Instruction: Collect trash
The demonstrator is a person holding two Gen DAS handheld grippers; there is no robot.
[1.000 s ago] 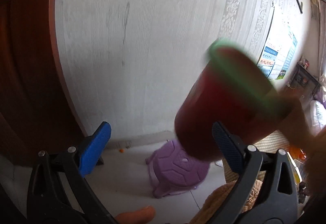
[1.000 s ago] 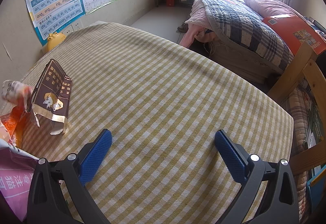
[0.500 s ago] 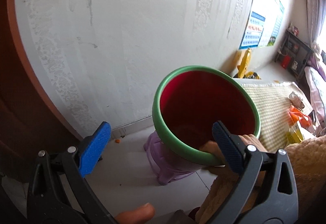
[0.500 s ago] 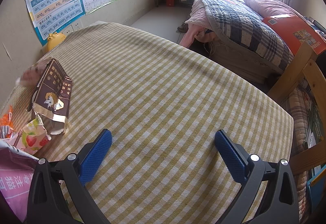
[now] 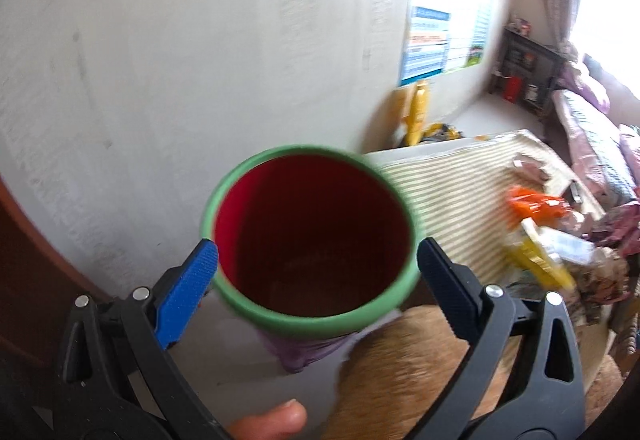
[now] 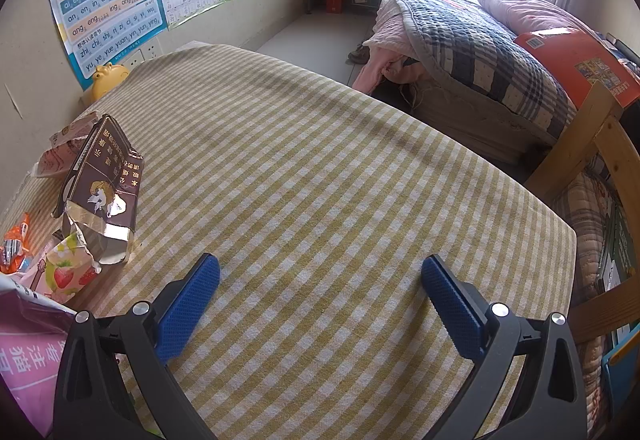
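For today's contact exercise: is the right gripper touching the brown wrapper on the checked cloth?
Apart. The right wrist view shows checked cloth between the open right gripper and the brown wrapper.

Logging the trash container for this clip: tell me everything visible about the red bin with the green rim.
The round red plastic bin with a thick green rim is blurred, its mouth tilted toward the camera, sitting between the open left tongs. The inside is dark red and looks empty. It appears in the left wrist view only. Whether the blue pads touch it, I cannot tell. A purple object shows just beneath it.
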